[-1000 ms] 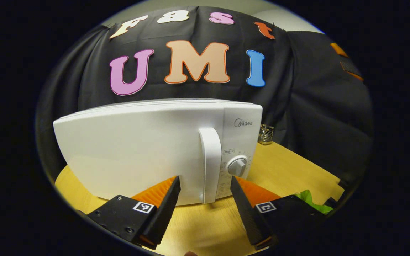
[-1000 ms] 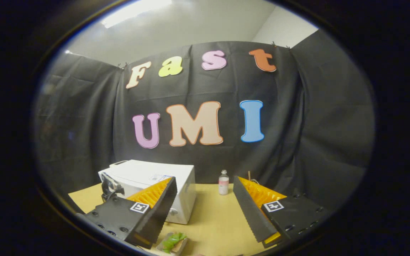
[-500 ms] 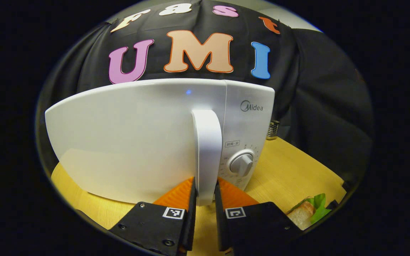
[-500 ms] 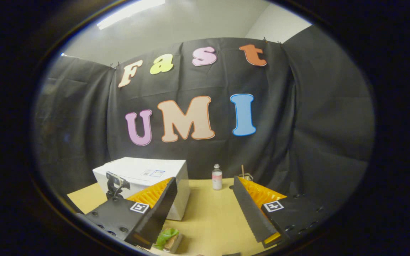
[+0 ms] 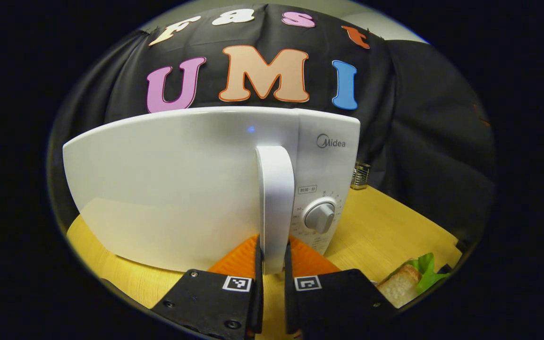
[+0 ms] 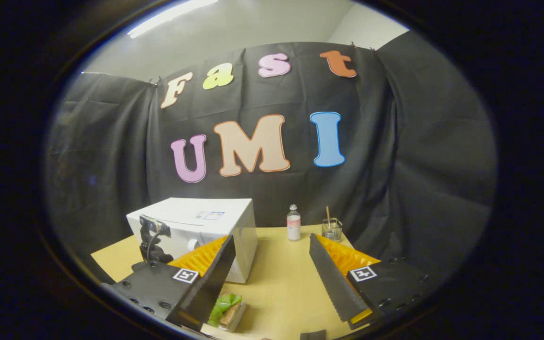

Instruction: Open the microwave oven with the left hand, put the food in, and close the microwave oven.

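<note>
Nearest in the left gripper view, the left gripper is clamped on the lower end of the door handle, 1 finger pressed against each side of the upright white bar. The door of the microwave oven is judged still flush with the control panel, so the step in hand is taken to be the opening pull, with the food and the closing yet to come.

The grip should be kept firm and the pull made along an arc about the hinge, which is judged to be on the door's far left side; a straight tug could drag the whole oven across the table. The fingers sit low on the handle, so slipping off its bottom end is a risk to be watched.

The sandwich, bread with green leaf, lies near the front edge of the table, in front of the oven's right corner. Above it the right gripper is held wide apart and empty. Farther back, by the rear edge, a small bottle and a glass are seen.
</note>
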{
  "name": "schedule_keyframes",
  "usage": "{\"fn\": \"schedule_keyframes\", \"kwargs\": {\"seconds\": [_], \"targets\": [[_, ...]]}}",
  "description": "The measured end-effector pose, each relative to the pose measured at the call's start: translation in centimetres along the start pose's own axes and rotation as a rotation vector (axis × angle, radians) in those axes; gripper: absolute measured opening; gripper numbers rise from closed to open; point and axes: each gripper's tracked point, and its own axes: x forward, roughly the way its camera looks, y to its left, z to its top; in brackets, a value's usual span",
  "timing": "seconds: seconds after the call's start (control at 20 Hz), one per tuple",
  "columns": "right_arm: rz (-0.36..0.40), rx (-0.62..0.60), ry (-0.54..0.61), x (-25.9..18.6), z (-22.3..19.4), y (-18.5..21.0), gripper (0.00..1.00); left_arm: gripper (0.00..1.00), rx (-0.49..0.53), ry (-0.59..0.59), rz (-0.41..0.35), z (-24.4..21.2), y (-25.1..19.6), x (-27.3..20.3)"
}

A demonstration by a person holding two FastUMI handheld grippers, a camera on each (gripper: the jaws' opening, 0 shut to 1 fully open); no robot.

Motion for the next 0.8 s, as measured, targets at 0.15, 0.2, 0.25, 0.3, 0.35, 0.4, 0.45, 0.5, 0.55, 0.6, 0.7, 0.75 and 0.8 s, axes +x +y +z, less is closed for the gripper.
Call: {"fn": "schedule_keyframes", "kwargs": {"seconds": [0.15, 0.2, 0.25, 0.3, 0.35, 0.4, 0.45, 0.5, 0.55, 0.6, 0.7, 0.75, 0.8], "targets": [[0.001, -0.002, 0.001, -0.1, -0.5, 0.8, 0.96, 0.16, 0.011, -0.006, 0.018, -0.1, 0.0, 0.0], [0.003, -0.001, 0.000, -0.1, -0.7, 1.1, 0.96, 0.16, 0.017, -0.015, 0.023, 0.0, 0.0, -0.1], [0.008, 0.007, -0.002, -0.1, -0.9, 1.5, 0.96, 0.14, 0.012, -0.025, 0.023, 0.1, 0.0, -0.1], [0.017, 0.016, -0.001, -0.1, -1.2, 1.9, 0.96, 0.14, 0.005, -0.026, 0.018, 0.1, 0.0, -0.2], [0.026, 0.027, 0.001, -0.2, -1.5, 2.2, 0.96, 0.14, 0.004, -0.018, 0.014, -0.2, 0.0, -0.2], [0.035, 0.037, 0.003, -0.2, -1.9, 2.5, 0.96, 0.14, -0.008, 0.009, 0.012, -0.6, -0.2, -1.0], [0.044, 0.045, 0.003, -0.3, -2.2, 2.7, 0.96, 0.14, -0.018, 0.004, 0.008, -1.0, -0.3, -2.0], [0.053, 0.050, 0.002, -0.4, -2.5, 2.8, 0.96, 0.14, -0.021, -0.030, -0.004, -0.8, -0.3, -3.6], [0.057, 0.050, 0.003, -0.7, -2.9, 2.7, 0.96, 0.13, -0.031, -0.039, -0.013, -1.2, -0.5, -5.4], [0.055, 0.049, 0.000, -0.8, -3.3, 2.5, 0.96, 0.14, -0.040, -0.046, -0.019, -1.5, -0.4, -6.6], [0.041, 0.049, -0.008, -1.3, -3.6, 2.1, 0.96, 0.14, -0.045, -0.036, -0.028, -2.3, -0.1, -8.6], [0.036, 0.046, -0.013, -1.6, -3.7, 2.0, 0.96, 0.14, -0.044, -0.043, -0.037, -2.4, 0.0, -9.3], [0.027, 0.042, -0.014, -1.9, -4.0, 1.8, 0.92, 0.15, -0.040, -0.047, -0.044, -2.6, 0.2, -10.2]]}}
